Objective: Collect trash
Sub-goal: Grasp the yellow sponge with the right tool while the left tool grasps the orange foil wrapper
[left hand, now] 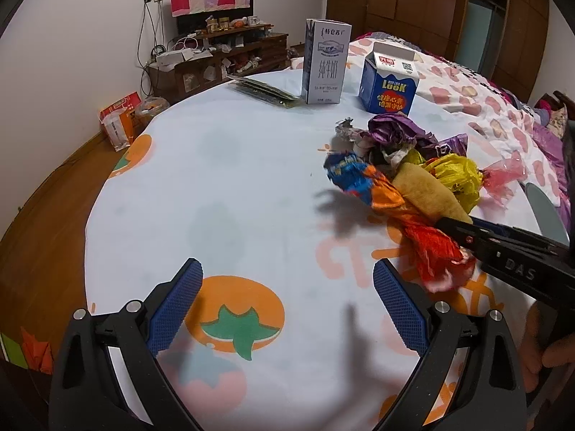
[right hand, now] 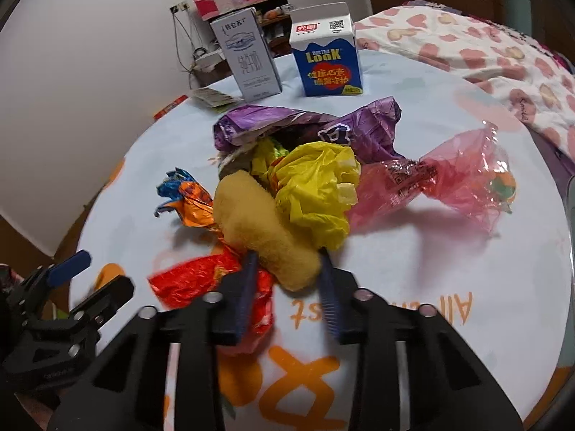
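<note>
A heap of trash lies on the round table: a purple wrapper [right hand: 305, 125], a yellow plastic bag [right hand: 316, 186], a pink plastic wrapper [right hand: 431, 183], an orange and blue snack wrapper [right hand: 194, 201]. My right gripper [right hand: 287, 262] is shut on a yellow fuzzy cloth [right hand: 258, 222], which rests on the orange wrapper. In the left wrist view the cloth [left hand: 427, 190] and right gripper [left hand: 463, 226] show at right. My left gripper [left hand: 287, 276] is open and empty over the table, left of the heap.
A tall grey milk carton [left hand: 325, 61] and a blue LOOK carton [left hand: 390, 82] stand at the table's far side, with flat packets [left hand: 262, 91] beside them. A bed with a pink-patterned cover [left hand: 485, 107] lies to the right. The tablecloth [left hand: 215, 179] has fruit prints.
</note>
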A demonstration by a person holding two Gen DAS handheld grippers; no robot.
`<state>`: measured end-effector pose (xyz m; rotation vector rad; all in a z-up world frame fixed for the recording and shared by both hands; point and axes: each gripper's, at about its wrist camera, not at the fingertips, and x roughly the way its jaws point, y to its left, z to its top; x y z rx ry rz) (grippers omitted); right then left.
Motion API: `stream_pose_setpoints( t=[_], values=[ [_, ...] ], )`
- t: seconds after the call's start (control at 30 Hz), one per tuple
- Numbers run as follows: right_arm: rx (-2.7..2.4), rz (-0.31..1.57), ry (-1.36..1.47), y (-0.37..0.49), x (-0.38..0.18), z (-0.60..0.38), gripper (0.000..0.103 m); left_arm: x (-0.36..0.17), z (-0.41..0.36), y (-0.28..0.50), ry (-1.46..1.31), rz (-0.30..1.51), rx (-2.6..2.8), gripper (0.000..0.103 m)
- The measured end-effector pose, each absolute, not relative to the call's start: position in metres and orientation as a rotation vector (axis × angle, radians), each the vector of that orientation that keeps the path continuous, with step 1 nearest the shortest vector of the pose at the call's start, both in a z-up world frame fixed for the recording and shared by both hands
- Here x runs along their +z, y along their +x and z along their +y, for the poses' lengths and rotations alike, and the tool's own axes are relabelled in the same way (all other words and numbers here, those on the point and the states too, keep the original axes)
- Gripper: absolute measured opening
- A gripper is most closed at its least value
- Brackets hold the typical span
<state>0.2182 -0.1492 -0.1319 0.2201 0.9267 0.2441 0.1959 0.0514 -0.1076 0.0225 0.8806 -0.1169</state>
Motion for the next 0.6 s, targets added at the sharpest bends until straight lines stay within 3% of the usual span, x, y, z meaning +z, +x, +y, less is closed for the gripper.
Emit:
stream_pose_setpoints(
  t=[0.07, 0.43, 0.53, 0.6],
  values=[
    [0.260, 0.914, 0.228, 0.208, -0.127, -0.152, 0.022, -0.106, 0.050, 0.195, 0.022, 0.878, -0.117, 0.094],
    [0.243, 0.827, 0.255, 0.156, -0.112, -0.186, 0.019, -0.102, 0.016, 0.194, 0.034, 0.877, -0.187, 0.094],
    [0.202, 0.851, 0.250, 0.154, -0.119, -0.196, 0.021, -0.107, 0.000, 0.197, 0.042, 0.891, -0.209, 0.094],
    [0.185, 0.863, 0.276, 0.151, -0.122, -0.204, 0.029, -0.113, -0.011, 0.202, 0.036, 0.915, -0.217, 0.094]
  ],
)
